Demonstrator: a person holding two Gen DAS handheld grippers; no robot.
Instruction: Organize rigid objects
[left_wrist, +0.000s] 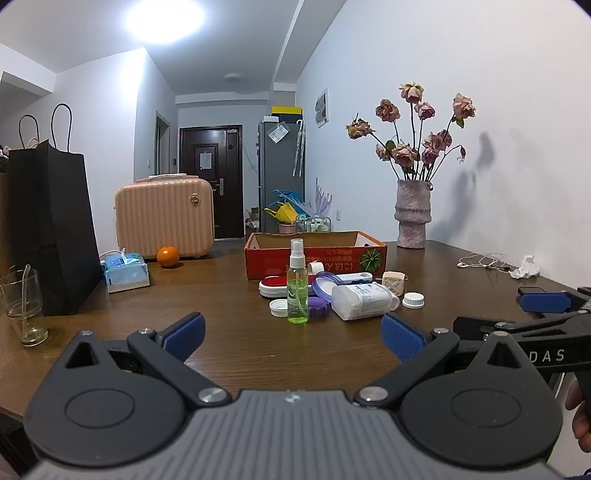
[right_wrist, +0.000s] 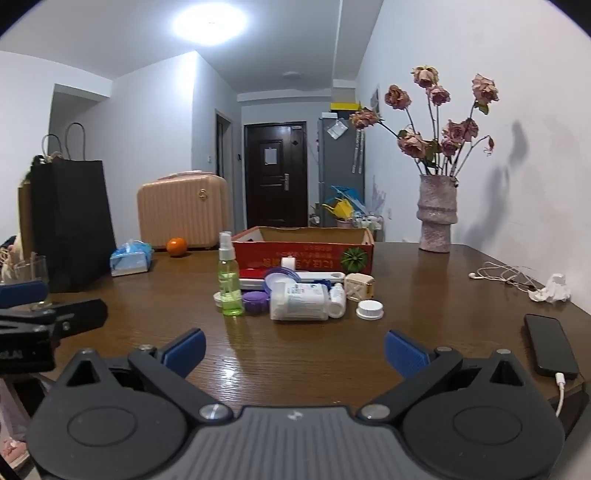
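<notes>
A cluster of small items lies mid-table in front of a red cardboard box (left_wrist: 316, 256) (right_wrist: 303, 254). Among them stand a green spray bottle (left_wrist: 297, 291) (right_wrist: 229, 282), a white plastic bottle on its side (left_wrist: 360, 300) (right_wrist: 299, 301), a purple jar (left_wrist: 318, 307) (right_wrist: 256, 301), a white cap (left_wrist: 413, 300) (right_wrist: 370, 309), a cream cube (left_wrist: 395, 282) (right_wrist: 359, 286) and a red-and-white case (left_wrist: 272, 286). My left gripper (left_wrist: 291, 338) is open, short of the cluster, with nothing between its fingers. My right gripper (right_wrist: 293, 349) is open too, equally short of the items.
A black paper bag (left_wrist: 51, 232), a glass (left_wrist: 22, 306), a tissue pack (left_wrist: 125, 271), an orange (left_wrist: 168, 256) and a pink case (left_wrist: 164, 218) are at the left. A vase of dried roses (left_wrist: 413, 214), earphones (right_wrist: 498, 275) and a phone (right_wrist: 550, 345) are at the right.
</notes>
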